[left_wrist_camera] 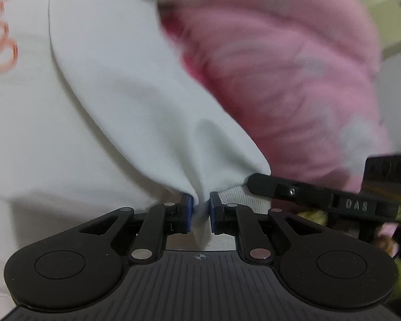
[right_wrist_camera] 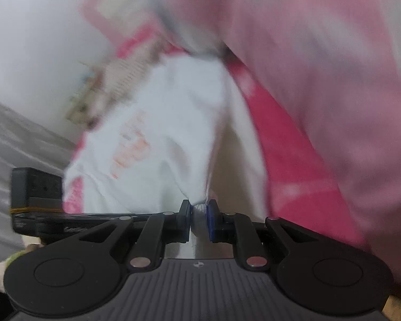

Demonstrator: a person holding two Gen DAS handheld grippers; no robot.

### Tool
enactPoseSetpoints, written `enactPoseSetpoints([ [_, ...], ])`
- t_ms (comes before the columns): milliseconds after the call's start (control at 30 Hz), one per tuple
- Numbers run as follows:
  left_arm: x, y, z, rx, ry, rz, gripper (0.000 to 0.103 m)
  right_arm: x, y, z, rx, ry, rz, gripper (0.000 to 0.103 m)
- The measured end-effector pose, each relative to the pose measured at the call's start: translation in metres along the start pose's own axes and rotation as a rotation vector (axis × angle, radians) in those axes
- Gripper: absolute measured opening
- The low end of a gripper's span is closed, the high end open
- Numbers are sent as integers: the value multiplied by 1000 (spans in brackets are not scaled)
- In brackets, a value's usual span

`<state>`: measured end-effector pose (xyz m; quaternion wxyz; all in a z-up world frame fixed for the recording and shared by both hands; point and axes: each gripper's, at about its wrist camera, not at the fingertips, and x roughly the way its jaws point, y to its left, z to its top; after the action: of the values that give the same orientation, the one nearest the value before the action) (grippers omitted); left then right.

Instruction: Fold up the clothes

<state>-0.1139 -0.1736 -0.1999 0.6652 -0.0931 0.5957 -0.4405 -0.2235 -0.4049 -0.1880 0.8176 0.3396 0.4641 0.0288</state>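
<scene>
A white garment (left_wrist_camera: 125,101) with orange print (left_wrist_camera: 1,42) fills the left wrist view. My left gripper (left_wrist_camera: 201,208) is shut on a pinched fold of it, the cloth bunched between the blue pads. In the right wrist view the same white garment (right_wrist_camera: 168,133) with orange print hangs blurred ahead. My right gripper (right_wrist_camera: 199,214) is shut on its edge. The other gripper's black finger (left_wrist_camera: 307,195) shows at the right of the left wrist view, close beside my left gripper.
A pink garment (left_wrist_camera: 294,67) bulks to the right, and it also fills the right side of the right wrist view (right_wrist_camera: 320,80). A grey surface (right_wrist_camera: 13,139) lies at the left. The other gripper's black body (right_wrist_camera: 37,195) sits at lower left.
</scene>
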Motion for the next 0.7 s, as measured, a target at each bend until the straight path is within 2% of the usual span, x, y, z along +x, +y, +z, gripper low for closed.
enactPoseSetpoints([
  [67,15,9,-6,-13,52,44,16,10,-8,-9,-14,26,-62,14],
  [167,13,12,-10,-17,51,39,25,9,-4,-13,-66,10,-97,20],
  [200,10,11,-10,-7,50,47,29,7,-1,-13,-87,0,-115,25],
  [267,2,10,-13,16,30,68,32,-1,4,-13,-135,-30,-161,33],
  [400,-15,12,-12,13,-34,113,32,-21,14,-20,-230,-119,-236,34],
  [500,-20,5,-12,60,-93,157,32,-28,22,-30,-308,-154,-182,34],
  [600,-19,-4,-12,113,-104,142,33,-12,26,-43,-368,-119,-156,34],
  [700,-8,-16,-11,191,-101,152,34,19,24,-46,-393,-2,-263,32],
])
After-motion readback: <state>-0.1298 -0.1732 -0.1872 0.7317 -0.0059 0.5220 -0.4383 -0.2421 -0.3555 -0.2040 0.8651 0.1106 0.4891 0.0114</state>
